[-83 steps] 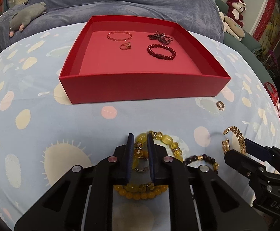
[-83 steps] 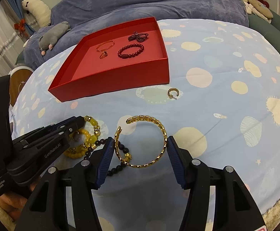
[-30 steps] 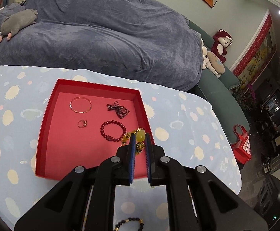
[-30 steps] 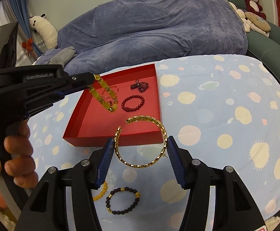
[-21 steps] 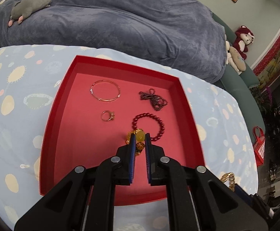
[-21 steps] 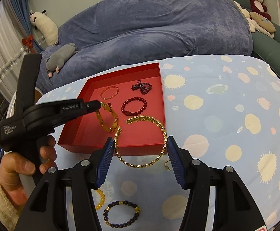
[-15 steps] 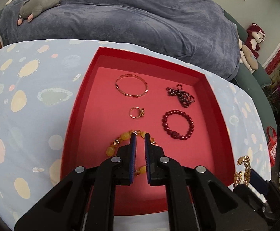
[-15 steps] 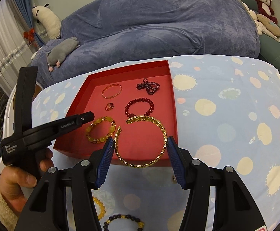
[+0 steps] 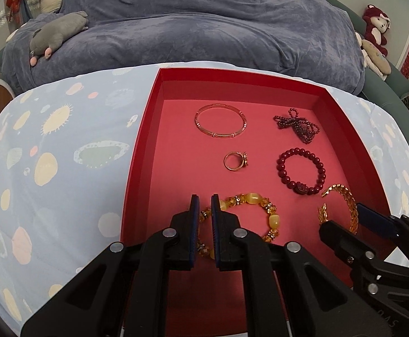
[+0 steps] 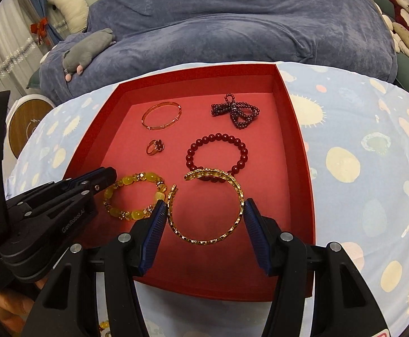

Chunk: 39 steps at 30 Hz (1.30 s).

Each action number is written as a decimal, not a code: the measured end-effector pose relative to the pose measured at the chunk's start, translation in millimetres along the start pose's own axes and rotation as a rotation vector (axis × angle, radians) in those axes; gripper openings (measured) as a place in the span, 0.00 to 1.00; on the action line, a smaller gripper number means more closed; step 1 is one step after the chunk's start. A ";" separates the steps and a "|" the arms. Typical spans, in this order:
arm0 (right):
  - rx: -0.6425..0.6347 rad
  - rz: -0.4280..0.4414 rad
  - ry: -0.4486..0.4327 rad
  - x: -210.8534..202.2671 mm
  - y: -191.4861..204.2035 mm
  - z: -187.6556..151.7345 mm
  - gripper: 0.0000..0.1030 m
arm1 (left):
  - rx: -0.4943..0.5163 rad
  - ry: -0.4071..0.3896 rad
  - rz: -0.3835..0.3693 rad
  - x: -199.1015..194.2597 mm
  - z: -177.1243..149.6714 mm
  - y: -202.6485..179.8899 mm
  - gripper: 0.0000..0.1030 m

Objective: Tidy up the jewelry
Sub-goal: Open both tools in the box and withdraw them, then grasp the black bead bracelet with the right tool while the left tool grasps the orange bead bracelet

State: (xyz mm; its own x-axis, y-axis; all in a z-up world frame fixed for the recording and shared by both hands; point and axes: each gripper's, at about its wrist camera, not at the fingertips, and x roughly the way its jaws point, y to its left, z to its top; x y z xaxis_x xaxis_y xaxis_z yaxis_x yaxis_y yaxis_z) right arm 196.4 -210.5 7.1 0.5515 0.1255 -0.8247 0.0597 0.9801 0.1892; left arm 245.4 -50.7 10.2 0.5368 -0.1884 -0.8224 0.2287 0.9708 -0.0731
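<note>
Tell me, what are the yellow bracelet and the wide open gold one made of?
Yellow bracelet: chunky translucent beads, probably glass, resin or amber-like stone, glossy, with small sparkly gold spacers. Gold cuff: linked segments with a bright metallic shine, likely gold-toned metal; real gold cannot be told.

You're in a home living room: a blue-covered sofa [image 9: 204,28], plush toys [image 9: 375,25], and a patterned tablecloth [image 9: 49,154].
</note>
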 end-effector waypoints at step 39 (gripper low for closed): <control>0.030 0.013 -0.039 -105.8 6.2 -83.5 0.55 | -0.029 -0.034 -0.017 -102.2 -78.8 -1.6 0.33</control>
State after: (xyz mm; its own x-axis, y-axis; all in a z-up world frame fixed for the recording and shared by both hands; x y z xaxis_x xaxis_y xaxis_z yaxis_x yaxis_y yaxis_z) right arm 69.1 -204.9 51.0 0.5844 0.1312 -0.8008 0.0775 0.9733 0.2160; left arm 126.2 -21.3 49.9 0.5604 -0.2092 -0.8013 0.2143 0.9713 -0.1037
